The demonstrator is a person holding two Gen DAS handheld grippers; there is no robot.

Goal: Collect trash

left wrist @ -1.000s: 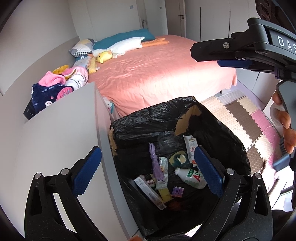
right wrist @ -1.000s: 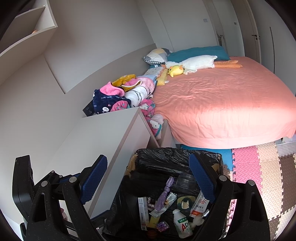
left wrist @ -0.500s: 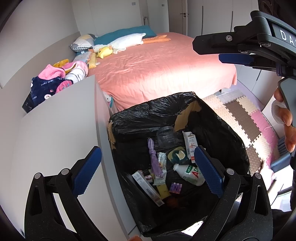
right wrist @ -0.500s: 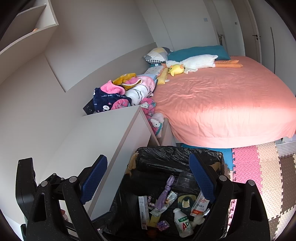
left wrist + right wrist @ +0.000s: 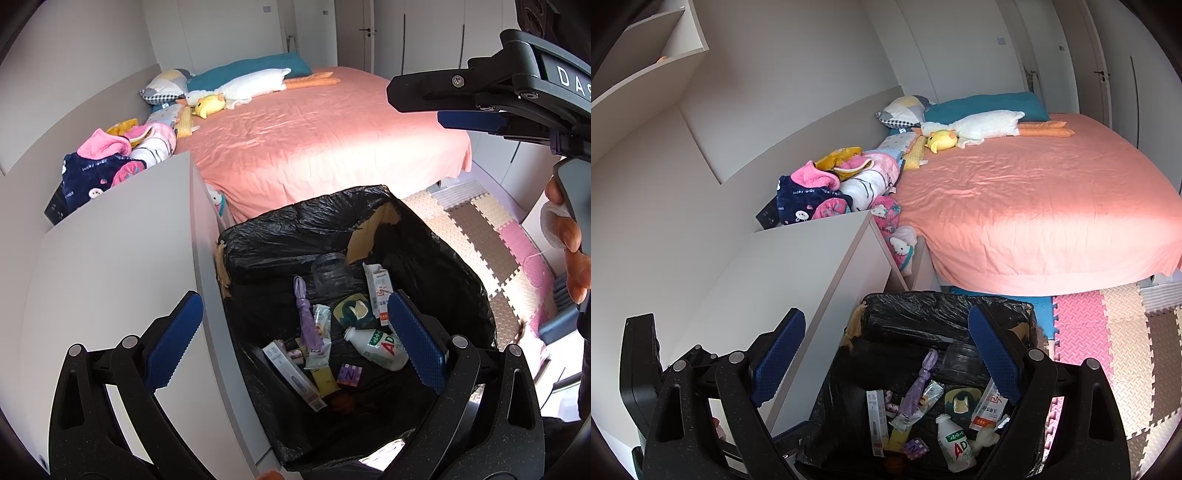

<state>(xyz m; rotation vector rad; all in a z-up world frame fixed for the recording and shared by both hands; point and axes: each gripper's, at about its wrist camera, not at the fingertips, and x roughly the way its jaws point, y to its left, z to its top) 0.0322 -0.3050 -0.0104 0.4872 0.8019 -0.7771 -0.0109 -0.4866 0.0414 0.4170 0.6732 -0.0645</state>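
Trash (image 5: 332,332) in bin (image 5: 280,236) partly hidden | both fingers (image 5: 173,347) wide, empty

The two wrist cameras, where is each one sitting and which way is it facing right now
Left wrist: sits on the left gripper, angled down into the black-lined trash bin; its open jaws frame the litter, with the right gripper and the hand holding it at upper right.
Right wrist: sits on the right gripper, looking over the bin toward the pink bed; its open jaws show, and part of the left gripper at lower left.
Shared: bin, AD bottle, purple umbrella, white cabinet, bed.
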